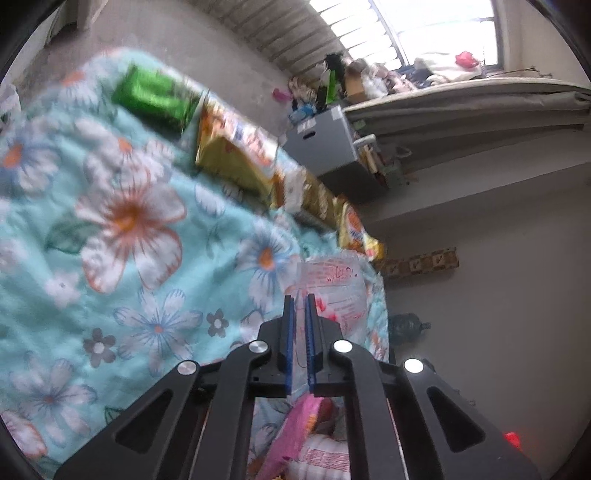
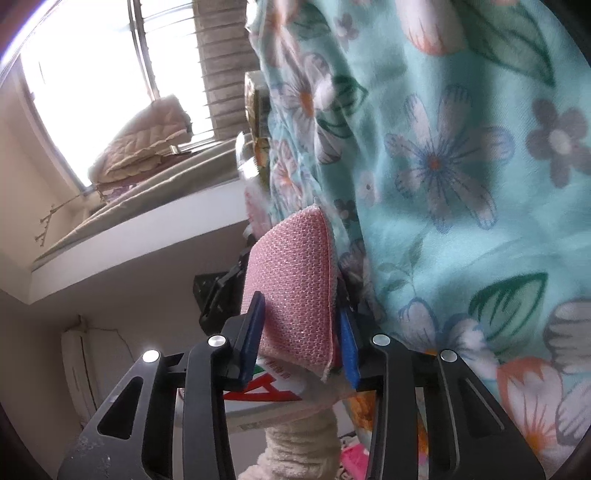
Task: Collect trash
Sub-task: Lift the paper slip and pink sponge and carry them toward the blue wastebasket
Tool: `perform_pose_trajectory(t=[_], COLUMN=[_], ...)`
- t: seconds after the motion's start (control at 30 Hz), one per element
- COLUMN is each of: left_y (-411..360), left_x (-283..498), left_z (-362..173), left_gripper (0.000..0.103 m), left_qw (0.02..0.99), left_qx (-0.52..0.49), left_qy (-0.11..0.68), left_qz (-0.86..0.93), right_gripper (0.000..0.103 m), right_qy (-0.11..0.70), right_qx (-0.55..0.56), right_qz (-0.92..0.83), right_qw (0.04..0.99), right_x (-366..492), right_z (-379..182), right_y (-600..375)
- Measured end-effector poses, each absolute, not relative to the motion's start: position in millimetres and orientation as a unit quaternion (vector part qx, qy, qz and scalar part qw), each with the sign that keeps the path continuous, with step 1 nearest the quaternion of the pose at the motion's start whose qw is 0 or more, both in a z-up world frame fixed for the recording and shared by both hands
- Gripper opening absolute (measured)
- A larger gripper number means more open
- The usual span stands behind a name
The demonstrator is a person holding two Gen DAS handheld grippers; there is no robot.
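Left wrist: floral bedsheet (image 1: 110,229) fills frame w/ wrappers upper centre; left gripper (image 1: 300,299) nearly closed, window (image 1: 424,26) top right. Right gripper (image 2: 301,314) clamps pink bubble mailer (image 2: 295,288).

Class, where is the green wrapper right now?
Left wrist view, upper left: the green wrapper lies on the floral bedspread, beside the yellow snack bag.
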State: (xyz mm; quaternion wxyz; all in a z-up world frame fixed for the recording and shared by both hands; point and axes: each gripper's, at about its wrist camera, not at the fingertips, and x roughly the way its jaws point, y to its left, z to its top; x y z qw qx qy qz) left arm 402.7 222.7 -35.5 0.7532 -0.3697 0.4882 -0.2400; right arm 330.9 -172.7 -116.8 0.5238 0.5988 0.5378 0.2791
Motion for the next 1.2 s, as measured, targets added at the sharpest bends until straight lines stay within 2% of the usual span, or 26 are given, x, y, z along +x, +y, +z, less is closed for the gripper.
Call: perform_pose_trajectory(t=[0.43,0.7,1.03,1.2], left_y=[263.5,284.3,261.1,220.0], left_x=[347.1,263.4,152.8,110.8], left_z=[15.5,32.2,44.1,49.7], left_gripper=[0.004,0.004,0.004,0.004], left_qw=[0.824,0.869,0.912,0.924], left_qx=[-0.348,-0.299,-0.215,-0.145], left_qy=[0.409,0.377,0.338,0.335], left_qz=[-0.18,-0.113,-0.084,-0.115], right_gripper=[0.031,0.03,0.03,0.03], right_qy=[0.498,0.474,0.452,0.45], right_qx=[0.608,0.616,0.619,0.618], right_qz=[0.241,0.21,0.189,0.184], right_qw=[0.569,0.593,0.614,0.618], right_x=[292.8,253.4,178.4,143.9], right_z=[-104.9,-104.8,-106.5,-107.2], right_y=[-225.7,-254.5,-278.4,-285.9])
